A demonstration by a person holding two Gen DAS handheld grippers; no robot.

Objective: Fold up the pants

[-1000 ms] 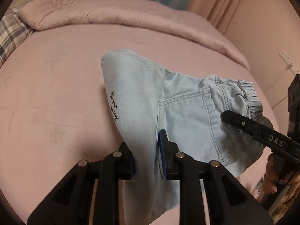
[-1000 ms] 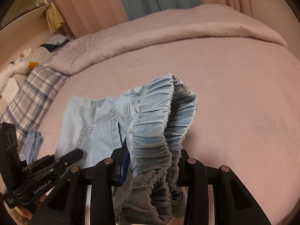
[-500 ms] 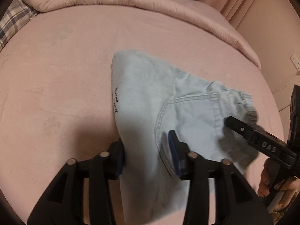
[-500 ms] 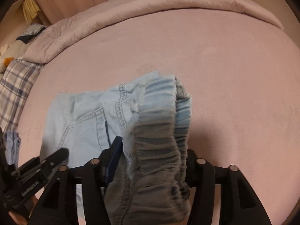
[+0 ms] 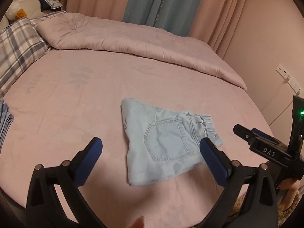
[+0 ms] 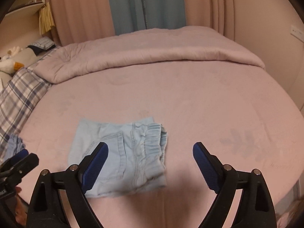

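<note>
Light blue denim pants [image 5: 163, 142] [image 6: 123, 155] lie folded into a small flat packet on the pink bed, back pocket up and elastic waistband at the right end. My left gripper [image 5: 151, 144] hangs above and in front of the packet, its jaws opening wide, nothing pressed between the blue pads. My right gripper [image 6: 150, 150] is likewise lifted off the cloth, jaws opening, the packet lying below its left finger [image 6: 96, 161]. The right gripper [image 5: 266, 148] also shows at the right edge of the left wrist view.
The pink bed sheet [image 5: 76, 114] spreads all around the pants. A folded pink duvet [image 5: 133, 39] lies along the far side, a plaid pillow [image 5: 17, 53] and a plush toy [image 6: 9, 64] at the left. Folded blue cloth [image 5: 4, 115] sits at the left edge. Curtains hang behind.
Both grippers let go of the pants, opened wide and pulled up and back. The pants dropped flat onto the bed as a folded packet.
</note>
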